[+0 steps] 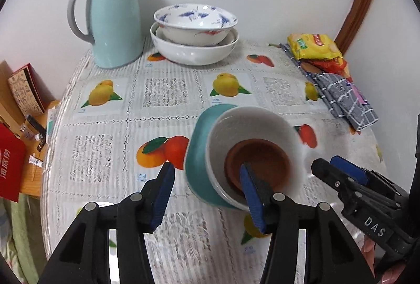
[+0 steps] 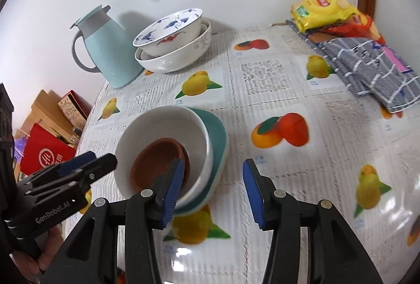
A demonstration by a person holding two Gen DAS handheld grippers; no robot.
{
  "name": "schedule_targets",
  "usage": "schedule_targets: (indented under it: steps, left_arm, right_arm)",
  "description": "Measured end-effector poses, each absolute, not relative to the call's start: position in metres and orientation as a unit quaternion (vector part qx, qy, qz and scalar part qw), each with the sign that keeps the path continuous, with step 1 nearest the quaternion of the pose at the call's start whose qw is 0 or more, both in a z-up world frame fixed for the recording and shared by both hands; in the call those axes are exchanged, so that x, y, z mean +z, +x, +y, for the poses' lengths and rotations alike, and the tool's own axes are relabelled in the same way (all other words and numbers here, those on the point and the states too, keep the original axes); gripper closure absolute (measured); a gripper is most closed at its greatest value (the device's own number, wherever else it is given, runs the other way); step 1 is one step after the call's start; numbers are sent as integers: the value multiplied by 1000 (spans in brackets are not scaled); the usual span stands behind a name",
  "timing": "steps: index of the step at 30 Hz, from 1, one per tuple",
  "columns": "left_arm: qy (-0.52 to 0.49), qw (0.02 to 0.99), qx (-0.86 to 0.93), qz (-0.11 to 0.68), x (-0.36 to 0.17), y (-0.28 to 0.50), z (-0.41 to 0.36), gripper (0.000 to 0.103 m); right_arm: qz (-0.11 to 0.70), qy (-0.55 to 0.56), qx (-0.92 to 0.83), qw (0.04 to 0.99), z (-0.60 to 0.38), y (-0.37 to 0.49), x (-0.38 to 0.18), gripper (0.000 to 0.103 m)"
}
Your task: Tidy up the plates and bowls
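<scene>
Left gripper (image 1: 207,194), black with ribbed blue pads, jaws spread wide and empty; its right finger (image 1: 253,201) overlaps the near rim of the stack in the left wrist view, contact not determinable. Right gripper (image 2: 212,192), same build, also wide open and holding nothing; its left finger (image 2: 172,193) lies before the stack's near rim.

Between the two grippers, near the front edge of the table (image 1: 105,126), stands a nested stack: a matt brown dish (image 1: 258,165) lies inside a glossy white bowl (image 1: 252,123), which sits in a teal plate (image 1: 199,142) with rounded corners.

At the back edge, against the wall, a white bowl with blue crane and red motifs (image 1: 195,20) nests in a larger plain white bowl (image 1: 194,51). Beside these, at the back left corner, stands a smooth pale-green jug (image 1: 115,18) with grey collar and handle.

The table carries a lace-textured cloth printed with fruit. Along its right edge lie a folded grey checked towel (image 1: 341,97) and yellow snack packets (image 1: 313,46).
</scene>
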State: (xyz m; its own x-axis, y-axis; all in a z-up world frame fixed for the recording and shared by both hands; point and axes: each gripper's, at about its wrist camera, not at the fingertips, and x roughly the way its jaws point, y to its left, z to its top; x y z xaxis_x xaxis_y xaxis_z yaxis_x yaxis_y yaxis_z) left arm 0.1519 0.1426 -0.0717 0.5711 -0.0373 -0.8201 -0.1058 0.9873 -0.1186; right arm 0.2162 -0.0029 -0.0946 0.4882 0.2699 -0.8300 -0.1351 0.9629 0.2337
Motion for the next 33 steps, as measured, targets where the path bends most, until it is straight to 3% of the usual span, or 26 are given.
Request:
schedule_targets:
  steps: [11,15,18,20,22,23,33]
  left_arm:
    - [-70,912,-1,405,-23,78,98,44]
    - [-64,922,-4,382,-9,49,82,32]
    - [-58,928,0,368,-2,30,71,31]
    - [-52,930,3,363,2,19,65,30]
    - [-44,933,8,357,5,10,59,22]
    - [-37,935,12,352,7,5,56,18]
    - [-24,944,8,329,19,-25,29,17]
  right_arm:
    - [459,11,74,885,-19,133,-46,52]
    - [448,15,59,892,-36,100,-30,48]
    - [435,22,39,899,-49,77,-19,37]
    - [424,21,25,905,-56,64,-13,17]
    - [406,25,20,913,-64,49,-4,10]
    - [401,26,17,915,-67,45,-2,8]
    - [386,33,-16,922,-94,8,12,7]
